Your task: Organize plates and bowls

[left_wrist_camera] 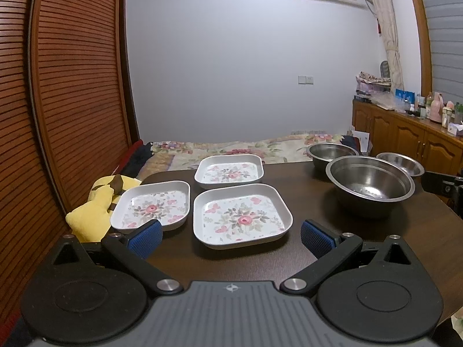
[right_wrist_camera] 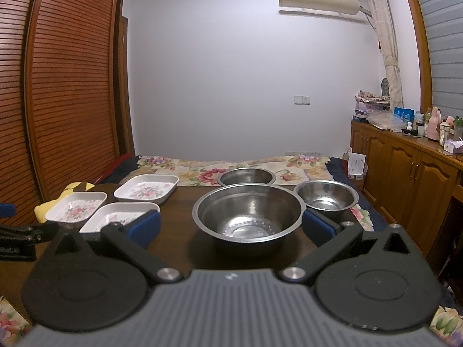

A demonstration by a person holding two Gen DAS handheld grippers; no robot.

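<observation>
Three square white plates with pink flower prints lie on the dark table: a near one (left_wrist_camera: pixel 242 217), a left one (left_wrist_camera: pixel 152 206) and a far one (left_wrist_camera: pixel 230 171). Three steel bowls stand to the right: a large one (right_wrist_camera: pixel 249 212), a small one (right_wrist_camera: pixel 326 198) and a far one (right_wrist_camera: pixel 246 176). My left gripper (left_wrist_camera: pixel 231 238) is open and empty, just short of the near plate. My right gripper (right_wrist_camera: pixel 231 227) is open and empty, its blue pads either side of the large bowl, not touching it.
A yellow plush toy (left_wrist_camera: pixel 95 205) lies at the table's left edge beside the left plate. A bed with a floral cover (right_wrist_camera: pixel 202 167) is behind the table. Wooden louvred doors (left_wrist_camera: pixel 72 86) stand left, a wooden cabinet (right_wrist_camera: pixel 405 167) right.
</observation>
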